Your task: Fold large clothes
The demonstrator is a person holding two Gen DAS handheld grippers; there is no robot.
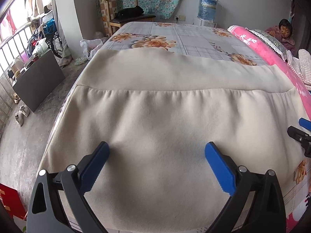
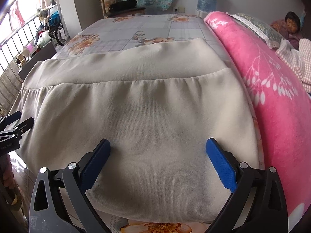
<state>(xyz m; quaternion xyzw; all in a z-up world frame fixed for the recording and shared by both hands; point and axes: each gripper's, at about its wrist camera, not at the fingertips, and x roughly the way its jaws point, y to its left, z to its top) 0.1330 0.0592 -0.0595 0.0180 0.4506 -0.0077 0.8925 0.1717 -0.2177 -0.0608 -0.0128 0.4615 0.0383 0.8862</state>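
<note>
A large cream garment (image 1: 159, 116) lies flat on the bed, its wide hem band (image 1: 175, 71) on the far side. It also fills the right wrist view (image 2: 140, 104). My left gripper (image 1: 156, 149) is open, its blue fingers (image 1: 218, 167) spread just above the garment's near part, holding nothing. My right gripper (image 2: 157, 147) is open the same way over the garment's near right part. The right gripper shows at the right edge of the left wrist view (image 1: 301, 134); the left gripper shows at the left edge of the right wrist view (image 2: 13, 124).
The bed has a floral sheet (image 1: 175, 36). A rolled pink blanket (image 2: 268, 89) runs along its right side, with a person (image 2: 292, 25) lying beyond it. A wooden chair (image 1: 124, 9) and water jug (image 1: 207, 7) stand behind. A dark board (image 1: 38, 79) and shoes (image 1: 21, 112) sit on the floor at left.
</note>
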